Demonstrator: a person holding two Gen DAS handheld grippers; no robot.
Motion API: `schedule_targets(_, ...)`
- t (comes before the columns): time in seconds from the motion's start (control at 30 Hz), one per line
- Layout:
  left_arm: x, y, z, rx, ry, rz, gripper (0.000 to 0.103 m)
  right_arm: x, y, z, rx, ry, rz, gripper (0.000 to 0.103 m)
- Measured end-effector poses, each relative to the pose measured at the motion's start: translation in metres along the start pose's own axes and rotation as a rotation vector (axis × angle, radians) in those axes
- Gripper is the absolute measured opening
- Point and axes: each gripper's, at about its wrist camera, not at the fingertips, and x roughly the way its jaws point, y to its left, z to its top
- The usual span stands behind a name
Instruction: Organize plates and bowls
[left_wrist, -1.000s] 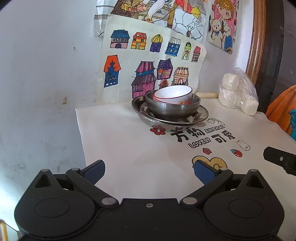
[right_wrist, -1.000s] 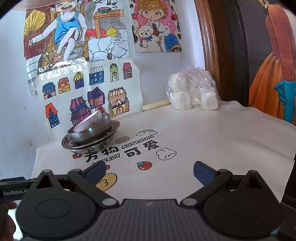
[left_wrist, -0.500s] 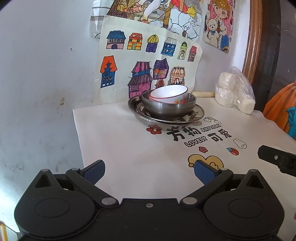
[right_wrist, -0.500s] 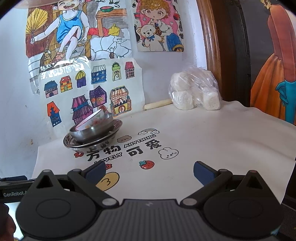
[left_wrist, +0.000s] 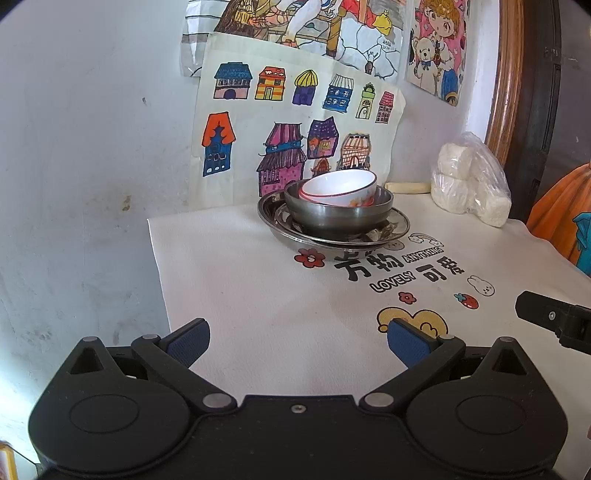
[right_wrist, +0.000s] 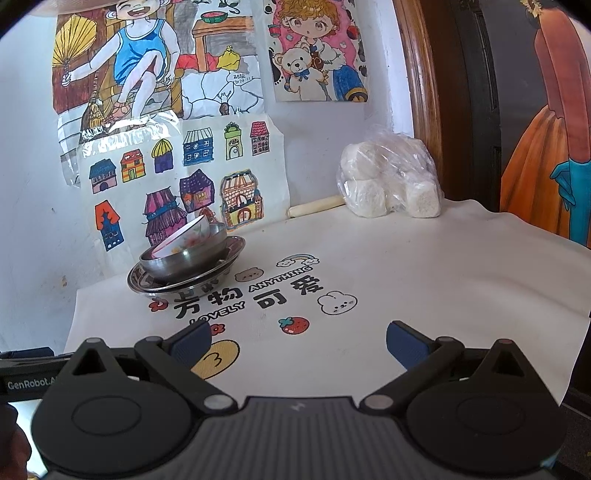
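On the desk (left_wrist: 258, 302), one white bowl (left_wrist: 339, 188) sits tilted in one steel bowl (left_wrist: 338, 216) on two stacked steel plates (left_wrist: 397, 223); both grippers' jaws released, empty.

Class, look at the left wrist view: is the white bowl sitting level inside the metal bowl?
No. The white bowl leans tilted against the rim of the metal bowl, one side raised.

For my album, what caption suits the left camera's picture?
Open left gripper faces a tilted white bowl nested in a steel bowl on steel plates.
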Motion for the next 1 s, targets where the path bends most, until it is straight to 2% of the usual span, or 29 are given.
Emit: schedule_targets(1.0,0.0002,0.0006,-0.0004,-0.001,0.004,0.001,0.102,-0.0010,0.0012,-0.0005,-0.003,0.006,0.001,0.103)
